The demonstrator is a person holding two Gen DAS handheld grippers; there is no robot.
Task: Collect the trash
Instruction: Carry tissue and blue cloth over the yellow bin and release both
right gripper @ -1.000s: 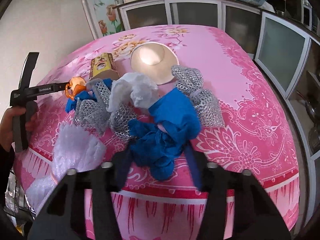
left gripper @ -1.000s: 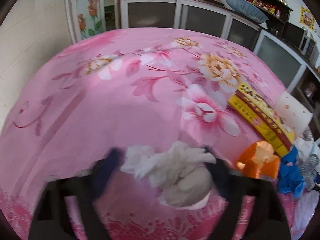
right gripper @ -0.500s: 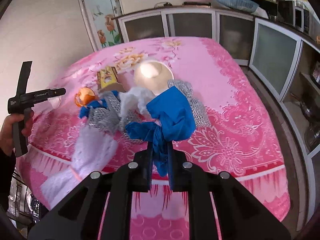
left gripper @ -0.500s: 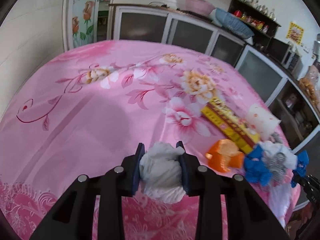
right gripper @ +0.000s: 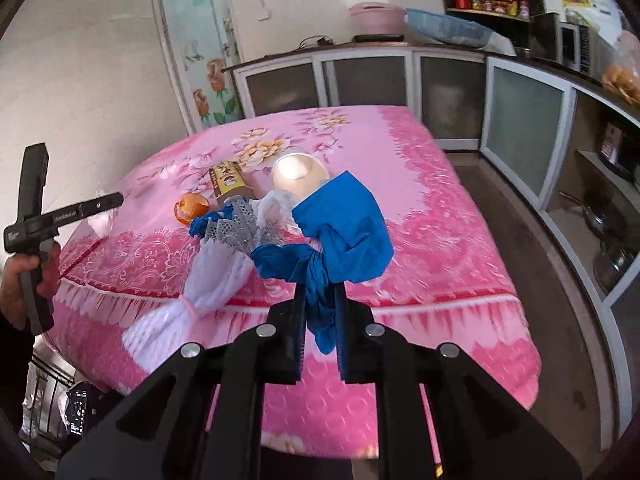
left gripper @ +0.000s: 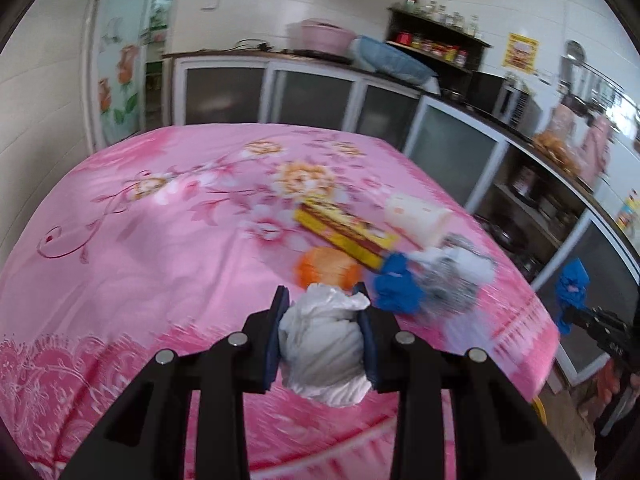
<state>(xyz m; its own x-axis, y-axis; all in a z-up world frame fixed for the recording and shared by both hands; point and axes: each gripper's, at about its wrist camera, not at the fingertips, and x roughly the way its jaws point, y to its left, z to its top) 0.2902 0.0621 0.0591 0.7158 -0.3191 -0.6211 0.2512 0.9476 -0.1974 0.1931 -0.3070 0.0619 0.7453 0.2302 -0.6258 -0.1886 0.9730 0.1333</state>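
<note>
The left gripper [left gripper: 322,334] jaws clamp a crumpled white wad [left gripper: 324,354] above the pink surface [left gripper: 160,248]; the right gripper [right gripper: 320,330] jaws pinch a blue plastic bag [right gripper: 344,232].

Right gripper [right gripper: 320,320] fingers pinch blue cloth [right gripper: 344,228] above pink table [right gripper: 440,216].

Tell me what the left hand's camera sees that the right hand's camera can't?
Only the left view shows the white wad squeezed between the left gripper's fingers, and it sees the paper cup's spotted side.

Only the right view shows the right gripper pinching the blue bag up close, the cup's open mouth, and the white foam net hanging over the table edge.

Both show the pink cloth, yellow box, orange peel and silver mesh.
</note>
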